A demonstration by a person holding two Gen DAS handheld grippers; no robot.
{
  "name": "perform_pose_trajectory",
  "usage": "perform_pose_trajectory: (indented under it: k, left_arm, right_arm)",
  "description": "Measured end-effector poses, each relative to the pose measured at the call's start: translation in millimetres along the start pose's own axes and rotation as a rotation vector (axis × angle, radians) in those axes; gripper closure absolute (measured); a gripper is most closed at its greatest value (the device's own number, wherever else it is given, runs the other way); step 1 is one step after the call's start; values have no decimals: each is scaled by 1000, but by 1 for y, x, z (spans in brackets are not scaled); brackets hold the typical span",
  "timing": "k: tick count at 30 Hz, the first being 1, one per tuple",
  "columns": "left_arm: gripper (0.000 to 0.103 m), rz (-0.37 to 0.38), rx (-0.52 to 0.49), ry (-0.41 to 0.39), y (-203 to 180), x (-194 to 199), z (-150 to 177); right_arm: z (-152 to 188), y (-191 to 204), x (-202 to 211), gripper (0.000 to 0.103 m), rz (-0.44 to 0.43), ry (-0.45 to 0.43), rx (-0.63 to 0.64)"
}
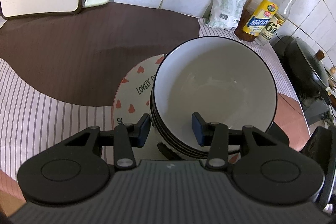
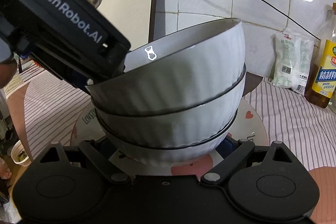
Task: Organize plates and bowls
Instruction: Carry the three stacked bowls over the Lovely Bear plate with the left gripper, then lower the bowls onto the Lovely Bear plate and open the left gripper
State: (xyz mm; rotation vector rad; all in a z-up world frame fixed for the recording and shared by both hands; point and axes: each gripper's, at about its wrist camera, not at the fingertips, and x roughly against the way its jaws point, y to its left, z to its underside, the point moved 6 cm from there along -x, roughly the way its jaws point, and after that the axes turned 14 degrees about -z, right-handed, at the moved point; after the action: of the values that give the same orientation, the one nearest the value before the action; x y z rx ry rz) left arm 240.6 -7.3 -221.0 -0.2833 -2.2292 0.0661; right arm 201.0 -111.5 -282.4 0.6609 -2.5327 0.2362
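Stack of bowls (image 1: 214, 85), white with dark rims, several nested, sitting on the heart plate (image 1: 134, 81) and shifted toward that plate's right side (lettering and hearts left bare on its left). Top bowl (image 2: 184, 68) tilted in the right wrist view, rim low on the side facing the left gripper and high on the far side; not seated level in the bowl beneath.

Left gripper (image 1: 171, 129) over the plate's near edge, jaws parted and straddling the stack's near rim: one pad outside the wall, above the plate's bare part, the other inside the top bowl. Clear gap on both sides of the rim, so nothing pinched yet. Rim directly between the pads; probably a matter of closing only, no reach.

Right gripper (image 2: 168, 146) low at the plate's opposite edge, spread wide, blue pads peeking out on either side of the lowest bowl's foot. Touching or just beside: impossible to tell, tips mostly hidden behind the bowl.

Judging from this, left gripper nearer the top bowl's rim, right gripper nearer the base; likely a steadying role below and a seating or lifting role above.

Beyond the plate: striped cloth (image 1: 42, 98) beneath it, bottles (image 1: 260, 18) and a white bag (image 1: 226, 7) behind it against the tiles, a dark wok (image 1: 304, 64) off to its right.
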Motion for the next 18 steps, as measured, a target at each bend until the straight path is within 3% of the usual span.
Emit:
perform_pose_trajectory:
  k: [9,18]
  left_arm:
    - [52,-85,11,-43,2,25,4]
    - [44,-96,-9,-129,-9,88,20]
  right_arm:
    - [-7,8,38,7,22,23,-20]
    - [-17,13,106,7,108,-76,-115]
